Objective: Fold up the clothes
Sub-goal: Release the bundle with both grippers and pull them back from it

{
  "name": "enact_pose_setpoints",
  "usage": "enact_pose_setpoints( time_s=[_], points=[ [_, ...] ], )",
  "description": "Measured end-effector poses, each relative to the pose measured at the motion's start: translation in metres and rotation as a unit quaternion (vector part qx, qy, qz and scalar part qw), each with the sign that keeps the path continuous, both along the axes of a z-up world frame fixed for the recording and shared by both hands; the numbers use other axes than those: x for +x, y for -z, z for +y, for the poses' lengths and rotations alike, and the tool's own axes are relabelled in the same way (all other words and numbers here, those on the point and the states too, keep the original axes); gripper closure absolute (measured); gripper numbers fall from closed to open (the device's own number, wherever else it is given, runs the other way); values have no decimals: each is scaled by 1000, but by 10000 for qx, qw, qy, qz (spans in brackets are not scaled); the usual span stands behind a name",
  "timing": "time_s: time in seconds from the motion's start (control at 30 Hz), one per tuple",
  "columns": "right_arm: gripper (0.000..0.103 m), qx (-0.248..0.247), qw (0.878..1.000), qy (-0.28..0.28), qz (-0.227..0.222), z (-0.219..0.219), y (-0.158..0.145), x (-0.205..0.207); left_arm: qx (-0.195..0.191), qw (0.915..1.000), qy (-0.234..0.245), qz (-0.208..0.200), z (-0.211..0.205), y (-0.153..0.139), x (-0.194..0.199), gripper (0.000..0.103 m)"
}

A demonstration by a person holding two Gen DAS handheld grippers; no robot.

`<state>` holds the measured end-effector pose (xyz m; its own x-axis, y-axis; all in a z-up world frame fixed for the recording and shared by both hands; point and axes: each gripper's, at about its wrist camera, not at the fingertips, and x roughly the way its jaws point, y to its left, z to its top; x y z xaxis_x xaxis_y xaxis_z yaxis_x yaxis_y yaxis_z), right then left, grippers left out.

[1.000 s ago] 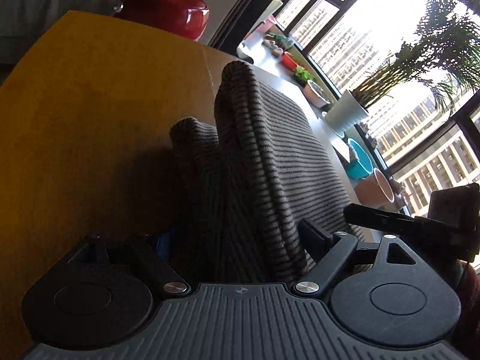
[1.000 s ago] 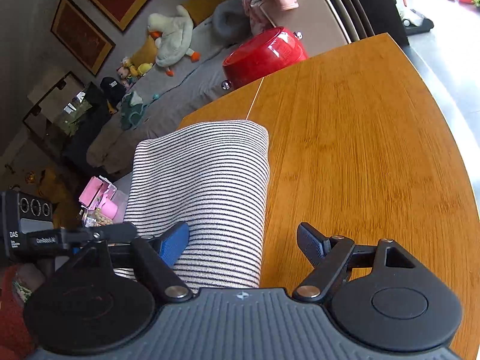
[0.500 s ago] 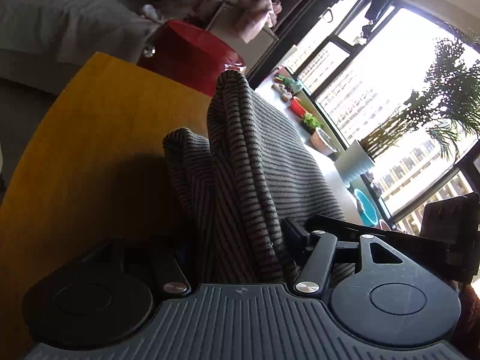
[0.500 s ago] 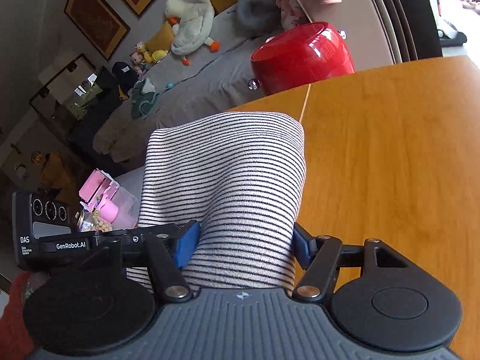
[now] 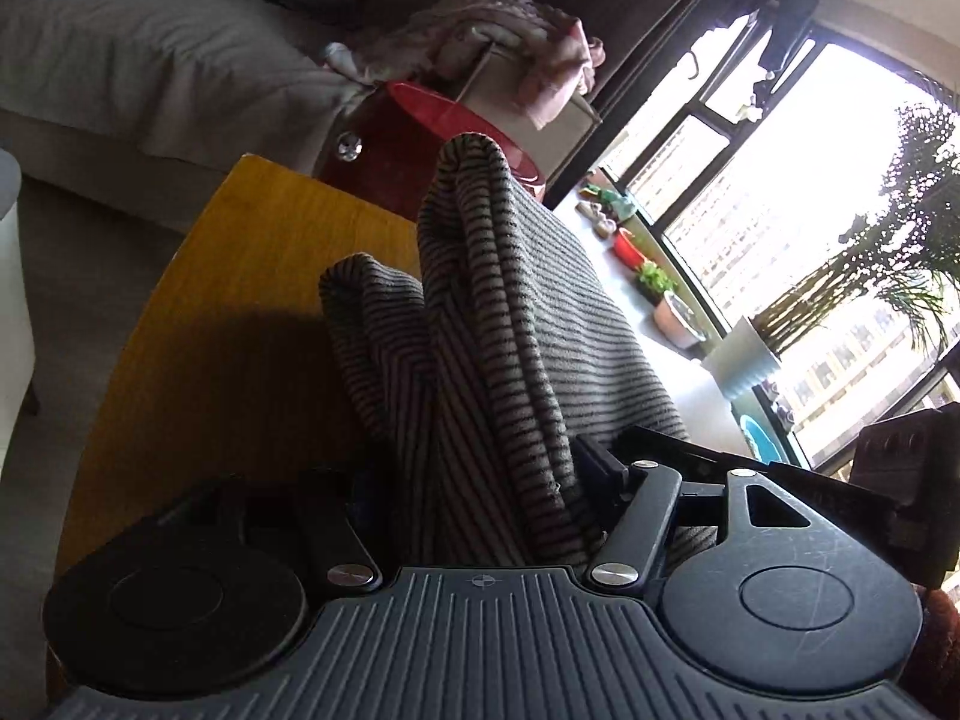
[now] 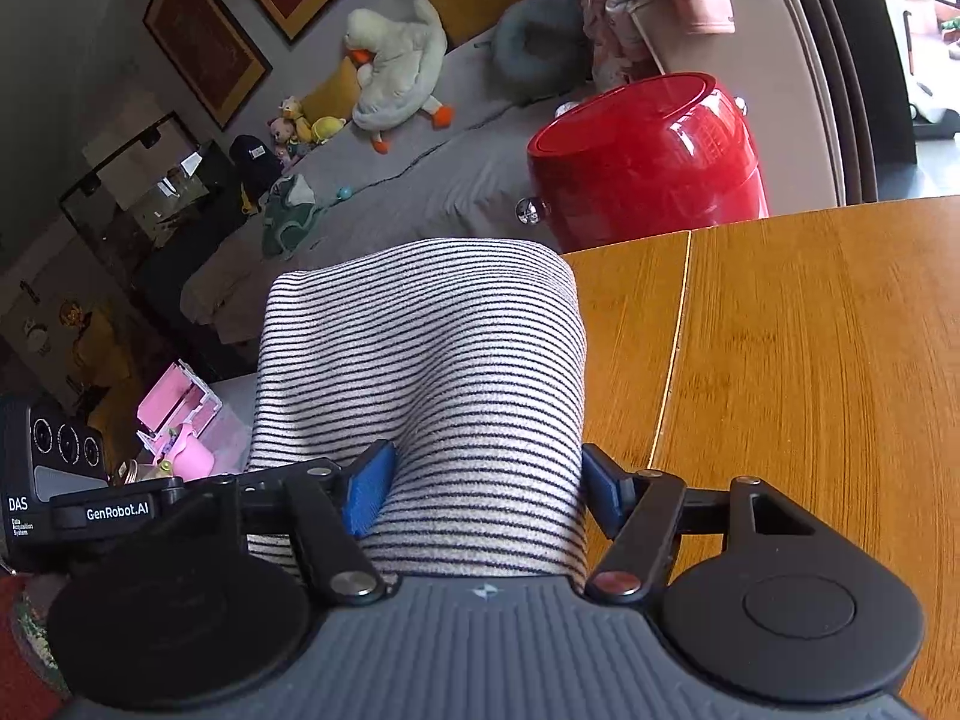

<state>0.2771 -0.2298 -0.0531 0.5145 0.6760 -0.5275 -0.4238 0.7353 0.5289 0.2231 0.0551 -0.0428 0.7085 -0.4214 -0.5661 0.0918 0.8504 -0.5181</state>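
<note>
both claws are clamped on the striped shirt (image 6: 420,372): the right claw (image 6: 483,489) pinches a thick fold, the left claw (image 5: 480,480) a bunched edge rising toward 12 o'clock, above the wooden table (image 6: 810,360). i judge the layers could slide apart if either grip loosens, or the fold go crooked if the hands pull unevenly. the left claw's left finger is lost in shadow, and the shirt's far end is hidden.
</note>
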Motion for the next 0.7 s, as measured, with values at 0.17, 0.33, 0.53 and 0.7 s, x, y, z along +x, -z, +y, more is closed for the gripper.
enact_pose_setpoints(
  time_s=[0.17, 0.33, 0.53, 0.7],
  points=[
    [35, -177, 9990, 138, -397, -8, -16, -22, 352, 9945, -289, -945, 1, -53, -25, 43],
    [41, -845, 9864, -127, -1407, -2, -47, -59, -115, 9967, 71, -799, -10, -60, 23, 40],
    [41, -1353, 9776, -661, -1468, 28, -37, -63, -587, 9981, -201, -9, 7, 2, 80, 90],
    [33, -1954, 9599, -781, -1851, 50, -27, -68, -898, 9954, -328, 51, 21, 18, 85, 99]
  ],
)
